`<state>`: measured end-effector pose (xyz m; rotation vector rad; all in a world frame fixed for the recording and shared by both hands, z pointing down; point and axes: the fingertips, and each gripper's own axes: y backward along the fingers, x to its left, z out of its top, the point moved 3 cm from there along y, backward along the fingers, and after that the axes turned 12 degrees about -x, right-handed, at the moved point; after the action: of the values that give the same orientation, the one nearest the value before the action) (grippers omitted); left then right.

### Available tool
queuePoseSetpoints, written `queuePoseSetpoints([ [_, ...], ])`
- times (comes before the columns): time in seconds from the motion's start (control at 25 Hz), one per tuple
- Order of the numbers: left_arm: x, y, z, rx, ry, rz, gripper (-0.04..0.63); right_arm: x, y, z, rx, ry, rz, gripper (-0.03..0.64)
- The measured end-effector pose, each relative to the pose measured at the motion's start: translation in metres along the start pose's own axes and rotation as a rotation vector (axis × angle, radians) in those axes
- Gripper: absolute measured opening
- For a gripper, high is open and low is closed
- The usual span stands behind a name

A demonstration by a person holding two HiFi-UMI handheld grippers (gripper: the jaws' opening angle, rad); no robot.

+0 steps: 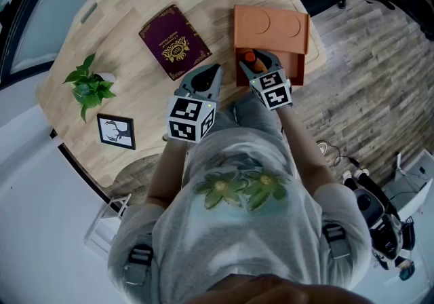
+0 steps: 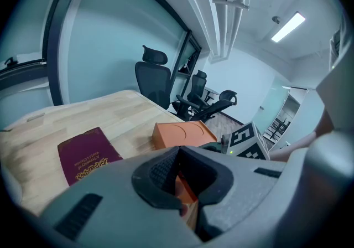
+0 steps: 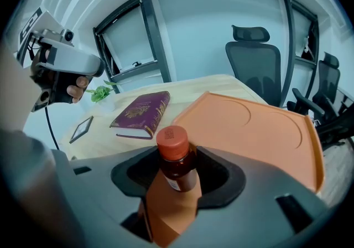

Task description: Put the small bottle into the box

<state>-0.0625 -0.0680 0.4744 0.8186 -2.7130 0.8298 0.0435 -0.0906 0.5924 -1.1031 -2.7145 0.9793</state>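
The small brown bottle (image 1: 250,58) with an orange cap is held upright between the jaws of my right gripper (image 1: 261,64). It hangs over the near part of the open orange box (image 1: 298,68), whose lid (image 1: 271,26) lies flat behind it. In the right gripper view the bottle (image 3: 176,159) stands in front of the lid (image 3: 260,130), with a box wall (image 3: 166,211) just below it. My left gripper (image 1: 203,80) hovers left of the box with its jaws together and nothing in them. The box (image 2: 182,133) shows beyond the left gripper (image 2: 178,172).
On the wooden table (image 1: 135,4) lie a maroon book (image 1: 174,41), a small green plant (image 1: 89,85) and a framed picture (image 1: 116,131) near the left edge. The box sits close to the table's right edge. Office chairs (image 2: 152,78) stand behind the table.
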Motion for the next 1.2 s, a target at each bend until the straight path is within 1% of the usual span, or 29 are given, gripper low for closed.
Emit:
queuePoseSetpoints([
  [1.2, -0.0057, 0.0004, -0.0019, 0.003, -0.02, -0.013, 0.008, 0.0045, 0.003, -0.0062, 0.028, 0.057, -0.001, 0.209],
])
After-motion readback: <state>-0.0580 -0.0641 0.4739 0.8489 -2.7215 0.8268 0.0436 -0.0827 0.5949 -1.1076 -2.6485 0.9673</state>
